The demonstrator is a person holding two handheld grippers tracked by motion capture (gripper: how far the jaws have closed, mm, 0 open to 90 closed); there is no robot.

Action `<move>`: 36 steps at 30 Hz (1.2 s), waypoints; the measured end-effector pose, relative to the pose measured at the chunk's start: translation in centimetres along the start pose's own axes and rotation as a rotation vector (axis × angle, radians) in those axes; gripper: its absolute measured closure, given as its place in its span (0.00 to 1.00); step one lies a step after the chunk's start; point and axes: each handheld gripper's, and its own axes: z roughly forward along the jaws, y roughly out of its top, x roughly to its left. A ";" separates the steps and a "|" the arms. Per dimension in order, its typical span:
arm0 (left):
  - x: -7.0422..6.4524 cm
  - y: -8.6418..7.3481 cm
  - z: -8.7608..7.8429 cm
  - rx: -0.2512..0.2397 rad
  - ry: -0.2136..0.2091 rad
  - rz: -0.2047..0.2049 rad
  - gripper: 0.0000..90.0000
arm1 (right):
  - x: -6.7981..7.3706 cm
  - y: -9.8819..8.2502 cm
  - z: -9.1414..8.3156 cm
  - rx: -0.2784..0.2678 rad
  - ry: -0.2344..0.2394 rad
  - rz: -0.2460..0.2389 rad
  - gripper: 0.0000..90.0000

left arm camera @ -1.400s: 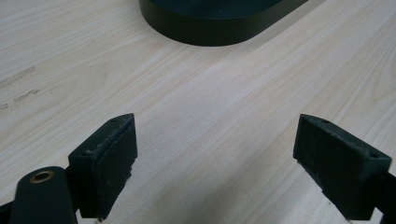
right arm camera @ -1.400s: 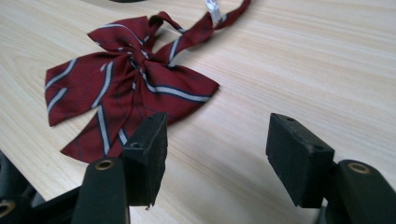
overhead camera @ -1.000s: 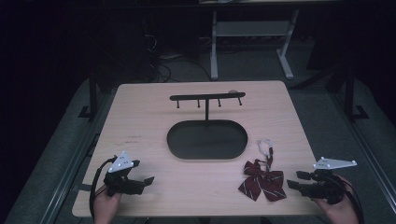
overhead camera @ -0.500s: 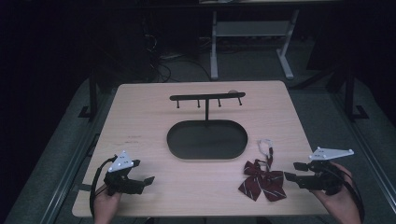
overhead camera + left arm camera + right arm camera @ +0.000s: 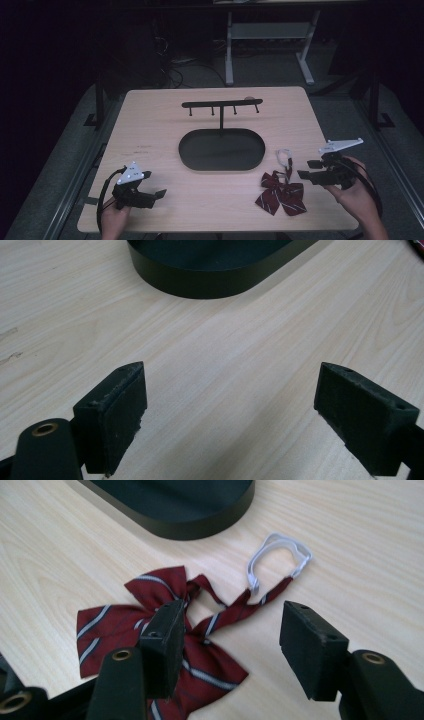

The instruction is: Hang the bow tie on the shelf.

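Observation:
A dark red striped bow tie [image 5: 280, 196] [image 5: 105, 622] lies flat near the table's front right, its white strap loop [image 5: 284, 155] [image 5: 280, 555] pointing towards the stand. My right gripper [image 5: 306, 169] [image 5: 232, 635] hovers just right of the tie and above it. Its jaws stand wide and have just been closing a little, with nothing gripped between them. At the front left my left gripper [image 5: 156, 196] [image 5: 230, 405] rests open over bare wood, aimed at the stand's oval base [image 5: 215, 270].
A black hanger stand with an oval base [image 5: 221, 149] [image 5: 175, 500] and a bar of several pegs [image 5: 221, 105] occupies the middle of the wooden table [image 5: 150, 130]. A white metal frame [image 5: 270, 35] stands on the floor behind.
My right gripper has lifted off the table and shifted slightly towards the bow tie. The left gripper and the tie have stayed where they were.

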 end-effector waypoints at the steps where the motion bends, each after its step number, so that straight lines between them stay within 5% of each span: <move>1: -0.1 0.0 -0.1 0.003 0.001 0.000 0.15 | 0.0 0.3 0.1 0.005 0.000 -0.006 0.48; 18: 0.4 -0.1 -0.1 0.001 0.013 -0.017 0.15 | -1.7 4.2 4.6 0.083 0.037 0.057 0.52; 27: 0.4 -0.1 -0.1 -0.008 0.007 -0.020 0.15 | -2.9 5.2 6.5 0.146 0.025 0.098 0.56; 36: 0.4 -0.1 0.0 -0.007 0.001 -0.019 0.15 | -4.7 5.7 9.0 0.251 -0.042 0.159 0.64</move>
